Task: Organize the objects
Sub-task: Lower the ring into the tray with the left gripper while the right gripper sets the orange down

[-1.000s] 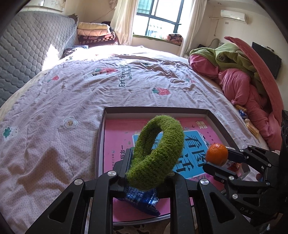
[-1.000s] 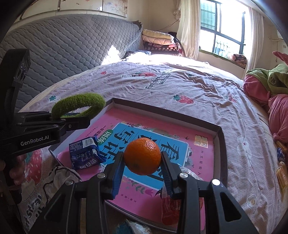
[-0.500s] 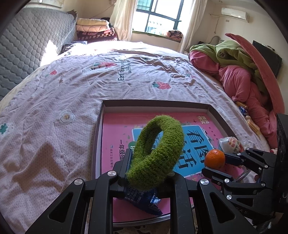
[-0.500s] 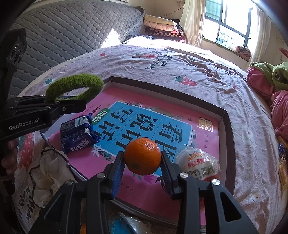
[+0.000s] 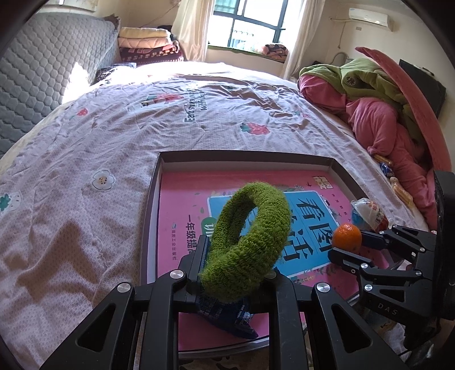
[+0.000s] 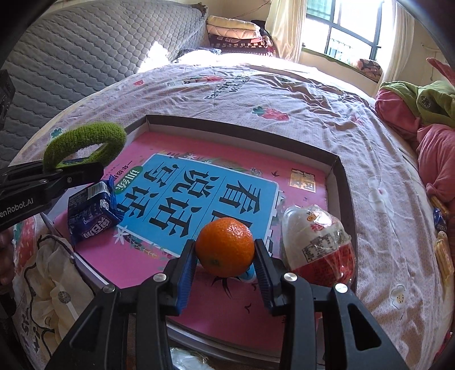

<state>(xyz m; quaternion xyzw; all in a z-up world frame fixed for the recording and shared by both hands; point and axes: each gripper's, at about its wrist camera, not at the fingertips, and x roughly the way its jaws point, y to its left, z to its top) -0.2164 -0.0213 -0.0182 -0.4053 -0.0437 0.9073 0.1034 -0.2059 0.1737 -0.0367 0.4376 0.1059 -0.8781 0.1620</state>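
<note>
Tray (image 6: 338, 170) centre free; blue packet (image 6: 91, 210) left, wrapped snack (image 6: 318, 244) right.

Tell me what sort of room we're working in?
A bedroom, most likely: the tray sits on a bed with a printed sheet, a quilted headboard stands behind it, and folded blankets are stacked near the window.

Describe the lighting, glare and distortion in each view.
Left wrist: window blown out, sun patch glaring on the bedspread, straight tray rim bowed by fisheye. Right wrist: same sun glare beyond the tray, orange sharp, dark vignette in corners.
</note>
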